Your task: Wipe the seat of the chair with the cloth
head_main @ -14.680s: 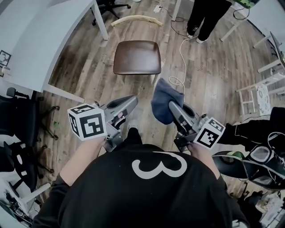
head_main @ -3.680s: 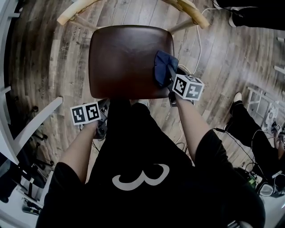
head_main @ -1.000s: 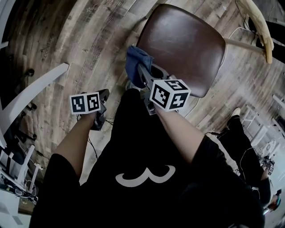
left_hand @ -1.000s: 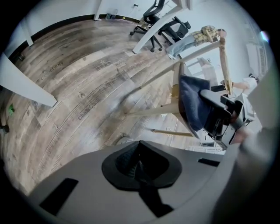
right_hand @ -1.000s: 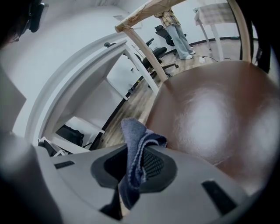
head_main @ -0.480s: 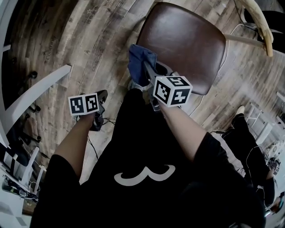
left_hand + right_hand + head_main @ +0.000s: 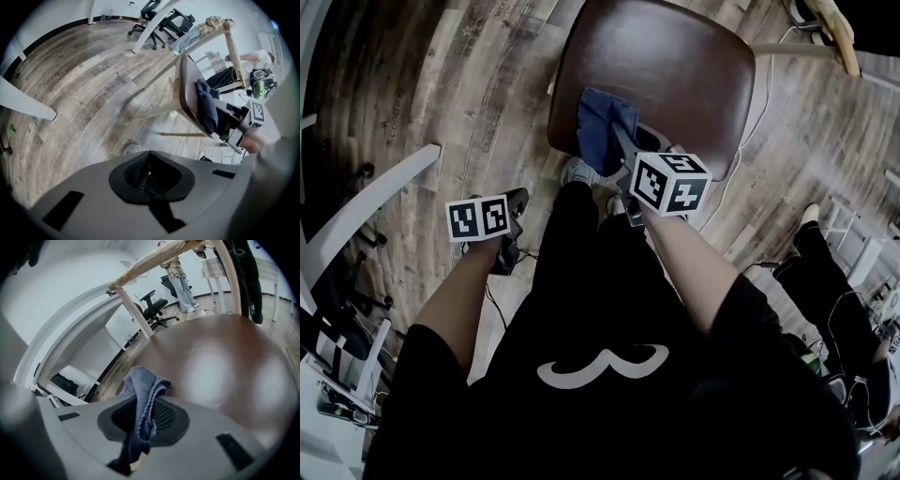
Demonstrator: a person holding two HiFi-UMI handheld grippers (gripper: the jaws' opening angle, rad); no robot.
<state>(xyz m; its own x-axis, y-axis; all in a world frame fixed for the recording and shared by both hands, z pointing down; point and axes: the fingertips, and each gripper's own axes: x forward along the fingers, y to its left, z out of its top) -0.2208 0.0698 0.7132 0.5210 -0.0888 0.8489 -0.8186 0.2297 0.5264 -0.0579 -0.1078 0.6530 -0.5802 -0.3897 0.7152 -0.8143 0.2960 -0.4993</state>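
We've got our right arm stretched up-center, right gripper (image 7: 617, 150) clamped on the blue cloth (image 7: 600, 122), which lies on the brown chair seat (image 7: 675, 66), lower-left part. Left gripper (image 7: 508, 246) hangs at left, jaws together, over wood floor (image 7: 459, 84).

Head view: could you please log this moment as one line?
right gripper shut on dark blue cloth | cloth on brown chair seat | left gripper shut

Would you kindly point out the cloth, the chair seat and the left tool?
cloth (image 7: 602, 122), head view, middle of the blue folds.
chair seat (image 7: 675, 66), head view, bare brown surface.
left tool (image 7: 149, 174), left gripper view, between its closed tips.
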